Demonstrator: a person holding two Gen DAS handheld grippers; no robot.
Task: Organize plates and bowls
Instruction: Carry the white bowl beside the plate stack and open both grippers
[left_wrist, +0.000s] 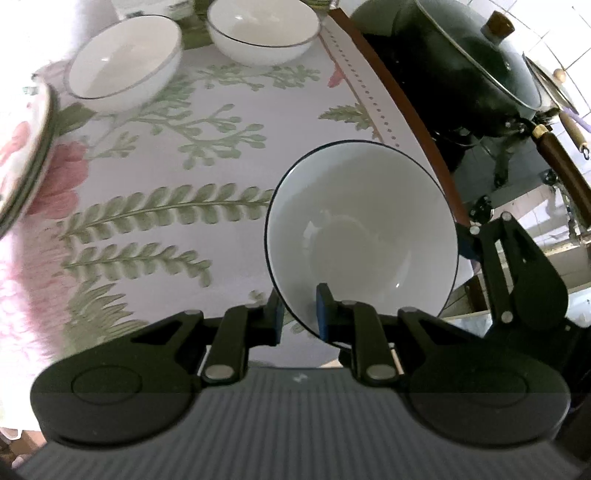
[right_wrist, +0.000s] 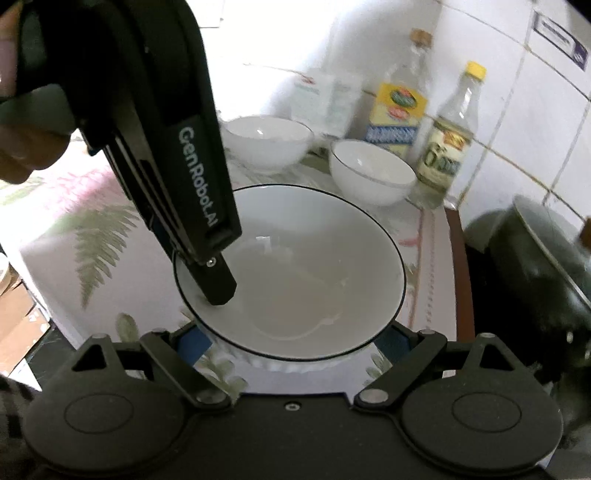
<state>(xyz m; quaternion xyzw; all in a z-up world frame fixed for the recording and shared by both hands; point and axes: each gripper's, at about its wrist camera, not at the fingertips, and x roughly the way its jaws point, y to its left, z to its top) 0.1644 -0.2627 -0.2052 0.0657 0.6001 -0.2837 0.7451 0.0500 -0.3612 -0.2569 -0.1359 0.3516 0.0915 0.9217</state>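
Three white bowls are in view, and the step in hand is the lifting of the nearest one; your left gripper (left_wrist: 299, 317) has closed its fingers on the rim of the big bowl (left_wrist: 364, 236), one pad inside and one pad outside, near the right edge of the table (left_wrist: 147, 166). Your right gripper (right_wrist: 293, 341) stands with its fingers wide apart on both sides of the same bowl, and I think the pads are not pressing it. The two small bowls (left_wrist: 122, 61) stand side by side at the far end of the cloth, well apart from the big one; a stack of plates (left_wrist: 35, 147) shows at the left border. I judge that the next move needs a steady lift, because a grip on one rim lets the bowl tilt; keep it away from the dark pot (left_wrist: 461, 70) beside the table.
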